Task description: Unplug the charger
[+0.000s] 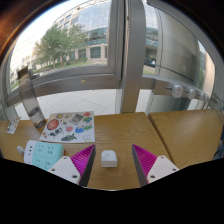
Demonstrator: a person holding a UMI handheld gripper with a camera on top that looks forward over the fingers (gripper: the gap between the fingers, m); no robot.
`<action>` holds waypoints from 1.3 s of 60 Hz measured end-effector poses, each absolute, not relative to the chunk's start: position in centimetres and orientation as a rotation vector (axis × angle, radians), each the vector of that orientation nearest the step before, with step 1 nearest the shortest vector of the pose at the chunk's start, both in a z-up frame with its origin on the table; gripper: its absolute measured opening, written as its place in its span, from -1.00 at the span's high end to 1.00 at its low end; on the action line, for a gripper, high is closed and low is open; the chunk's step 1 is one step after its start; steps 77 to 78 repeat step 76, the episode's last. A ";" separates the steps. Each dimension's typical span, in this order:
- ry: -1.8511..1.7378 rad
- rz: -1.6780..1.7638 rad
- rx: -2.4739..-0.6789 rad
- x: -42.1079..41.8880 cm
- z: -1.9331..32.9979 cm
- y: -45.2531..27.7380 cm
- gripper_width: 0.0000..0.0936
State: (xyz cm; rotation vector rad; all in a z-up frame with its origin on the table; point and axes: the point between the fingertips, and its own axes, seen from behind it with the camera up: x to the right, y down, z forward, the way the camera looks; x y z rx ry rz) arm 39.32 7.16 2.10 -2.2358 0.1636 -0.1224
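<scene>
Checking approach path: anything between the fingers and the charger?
Nothing. In the gripper view the white charger sits on the wooden table, in the gap between the open gripper's fingers, bare wood around it.

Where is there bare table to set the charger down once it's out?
The tool is open, with the charger between its fingers. Bare table lies beyond the charger, toward the window, and on the neighbouring table. It is crowded around the colourful sheet and pale device.
</scene>
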 end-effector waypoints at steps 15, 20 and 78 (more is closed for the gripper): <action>0.187 -0.028 -1.944 32.3 14.2 3.4 -0.62; 0.185 -0.002 -1.890 27.9 15.8 0.3 -0.65; -0.076 0.067 -1.980 4.2 8.1 -13.8 -0.74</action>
